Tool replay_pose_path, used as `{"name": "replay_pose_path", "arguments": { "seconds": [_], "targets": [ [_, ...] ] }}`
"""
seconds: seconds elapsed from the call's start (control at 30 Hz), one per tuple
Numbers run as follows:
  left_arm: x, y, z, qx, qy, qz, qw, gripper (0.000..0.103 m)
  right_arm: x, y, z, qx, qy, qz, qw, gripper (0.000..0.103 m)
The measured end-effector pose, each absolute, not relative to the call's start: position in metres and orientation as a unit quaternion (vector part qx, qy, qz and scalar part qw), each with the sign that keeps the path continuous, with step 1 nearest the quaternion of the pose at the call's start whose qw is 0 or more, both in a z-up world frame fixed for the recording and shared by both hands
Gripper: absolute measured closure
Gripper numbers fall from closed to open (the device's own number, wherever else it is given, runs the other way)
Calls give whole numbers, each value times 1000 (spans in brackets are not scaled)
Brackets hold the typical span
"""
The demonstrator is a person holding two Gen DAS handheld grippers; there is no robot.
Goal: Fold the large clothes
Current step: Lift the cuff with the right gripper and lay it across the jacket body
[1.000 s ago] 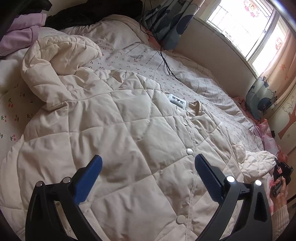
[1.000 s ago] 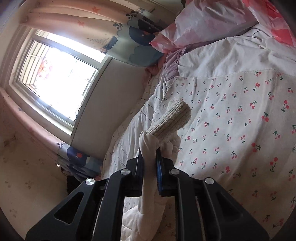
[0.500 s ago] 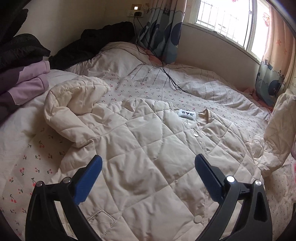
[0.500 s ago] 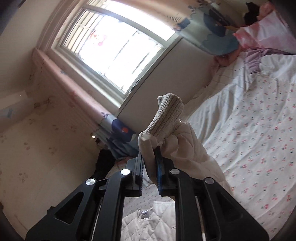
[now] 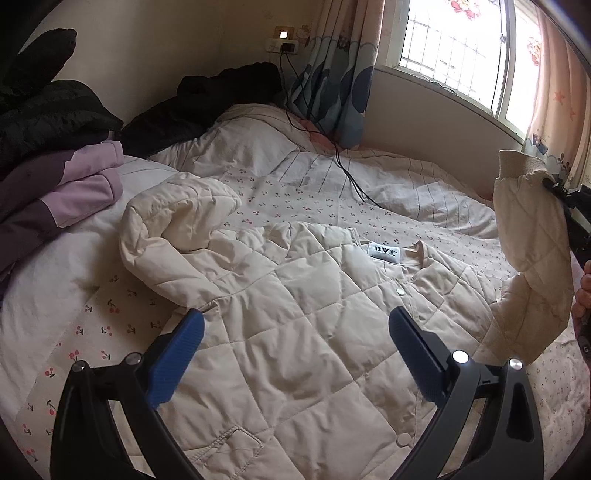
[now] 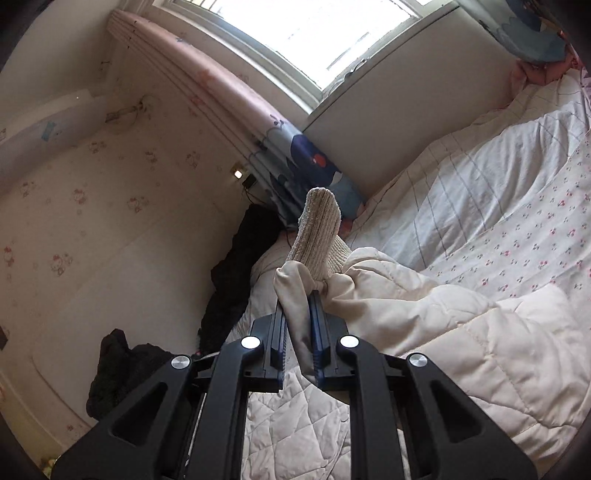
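1. Your left gripper [image 5: 291, 350] is spread wide, holding nothing, above the cream jacket [image 5: 295, 332] spread flat on the bed [image 5: 424, 206].
2. Your right gripper [image 6: 297, 317] pinches the jacket's sleeve [image 6: 295, 314] just below the ribbed cuff [image 6: 317, 236], lifted off the bed.
3. Other sleeve [image 5: 173, 218] lies bunched on the left.
4. Purple clothes [image 5: 74, 188], black coat [image 5: 207, 99] and charger cable [image 5: 347, 173] lie beyond.

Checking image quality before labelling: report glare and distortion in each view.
Left wrist view: window blown out white, jacket evenly lit, fisheye bends the edges. Right wrist view: window overexposed, dark corner vignette, sleeve cuff sharp.
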State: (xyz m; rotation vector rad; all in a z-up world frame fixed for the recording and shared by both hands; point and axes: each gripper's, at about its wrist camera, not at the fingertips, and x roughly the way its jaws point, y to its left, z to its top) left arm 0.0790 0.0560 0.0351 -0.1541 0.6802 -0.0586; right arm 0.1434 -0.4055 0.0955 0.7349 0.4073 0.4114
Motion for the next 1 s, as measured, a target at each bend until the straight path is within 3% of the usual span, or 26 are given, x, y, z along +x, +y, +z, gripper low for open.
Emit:
{"name": "replay_pose_path", "arguments": {
  "seconds": [0.5,1.0],
  "targets": [
    [77,68,40,-91,329,-27,940,7,179,-294,44,373,244,263,856,91],
    [63,209,45,-290,289,79,909,7,193,-190,-29,379,297,305,822,91]
  ]
}}
